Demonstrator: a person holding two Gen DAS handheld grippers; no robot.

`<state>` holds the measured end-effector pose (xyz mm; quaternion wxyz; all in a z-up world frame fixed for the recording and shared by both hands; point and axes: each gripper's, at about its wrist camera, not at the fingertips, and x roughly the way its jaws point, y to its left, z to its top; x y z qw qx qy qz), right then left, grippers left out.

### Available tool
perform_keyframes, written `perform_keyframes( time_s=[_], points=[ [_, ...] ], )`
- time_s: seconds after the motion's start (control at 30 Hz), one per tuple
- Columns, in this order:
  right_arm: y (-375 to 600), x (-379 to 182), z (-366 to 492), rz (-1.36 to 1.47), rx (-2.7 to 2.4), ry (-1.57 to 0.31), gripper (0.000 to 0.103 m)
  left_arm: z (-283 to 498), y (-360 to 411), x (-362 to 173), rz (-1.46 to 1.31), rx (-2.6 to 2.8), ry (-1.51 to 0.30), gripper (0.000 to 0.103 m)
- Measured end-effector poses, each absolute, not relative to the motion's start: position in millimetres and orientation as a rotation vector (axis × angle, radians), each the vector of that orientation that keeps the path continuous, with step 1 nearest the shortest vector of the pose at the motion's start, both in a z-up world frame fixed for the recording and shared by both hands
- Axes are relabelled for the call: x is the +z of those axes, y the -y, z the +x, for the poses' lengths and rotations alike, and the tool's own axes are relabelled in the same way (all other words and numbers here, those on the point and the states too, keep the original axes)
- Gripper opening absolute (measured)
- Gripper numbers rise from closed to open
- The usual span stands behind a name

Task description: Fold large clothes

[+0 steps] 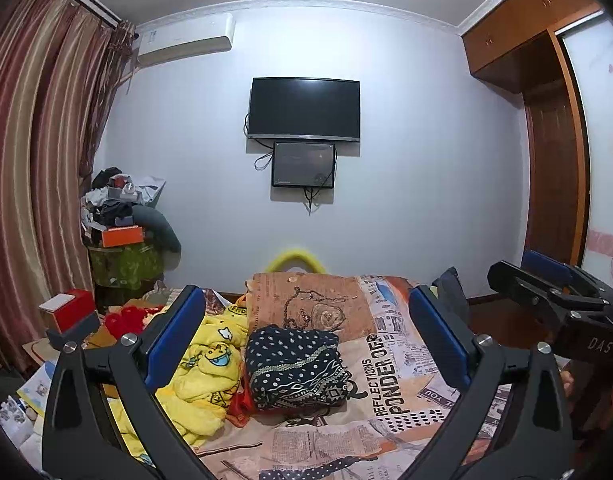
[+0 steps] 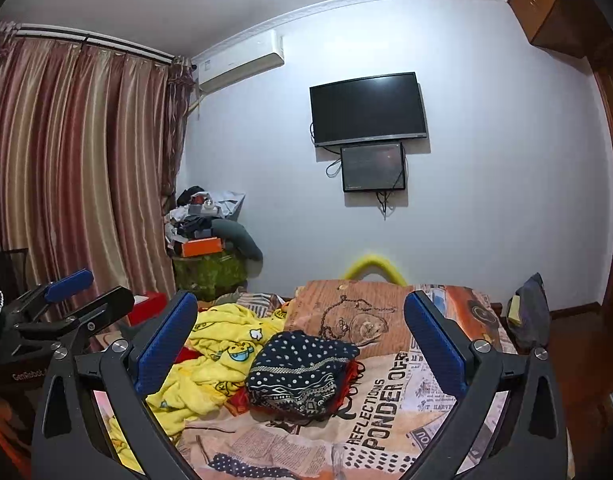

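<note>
- The bed (image 1: pixel 386 432), under a newspaper-print cover, is filling the space ahead of and below both grippers and running away from them toward the far wall.
- A rumpled yellow cartoon garment (image 1: pixel 202 364) is lying on the bed ahead and to the left of the left gripper's midline, partly behind its left finger.
- A tan printed cushion (image 1: pixel 318 300) is sitting farther out, just beyond the folded piece.
- The folded navy dotted garment (image 1: pixel 294 364) is resting on the cover straight ahead, between the fingers of each gripper yet well beyond their tips. It is forming a roughly square bundle, its slightly longer side running away from the grippers, and its patterned-band edge is facing back toward them.
- The left gripper (image 1: pixel 306 344) is standing wide open, with nothing between its blue pads (image 1: pixel 174 340).
- The right gripper (image 2: pixel 302 348) is likewise spread fully apart and empty, sitting just to the right of the left one; each is appearing at the edge of the other's view.
</note>
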<state>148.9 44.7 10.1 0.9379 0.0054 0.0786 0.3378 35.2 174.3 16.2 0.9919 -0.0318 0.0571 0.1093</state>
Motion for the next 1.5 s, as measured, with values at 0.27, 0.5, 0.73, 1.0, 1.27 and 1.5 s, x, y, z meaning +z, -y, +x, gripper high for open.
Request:
perform_keyframes(
  time_s=[0.27,0.5,0.73,1.0,1.27,1.5],
  points=[
    [-42.3,7.0,147.8,0.012,0.686,-0.181,0.103,41.4,-180.0,11.7,-0.083,0.226,-0.137,0.102],
    [-39.3,8.3,145.7,0.017,0.687,-0.19,0.103,45.2,-181.4,8.8,-0.091,0.228,-0.149,0.102],
    [-36.8,10.3,147.0,0.024,0.688,-0.2,0.103,46.7,-182.1,8.0,-0.094,0.228,-0.16,0.102],
    [-36.8,10.8,146.3,0.024,0.688,-0.209,0.103,49.0,-182.1,6.9,-0.101,0.212,-0.175,0.102],
    [-36.7,11.4,147.0,0.022,0.679,-0.214,0.103,51.4,-179.2,6.6,-0.1,0.199,-0.184,0.102],
    [-39.4,11.8,145.0,0.006,0.659,-0.203,0.103,53.0,-179.8,5.8,-0.108,0.189,-0.192,0.102]
  ],
)
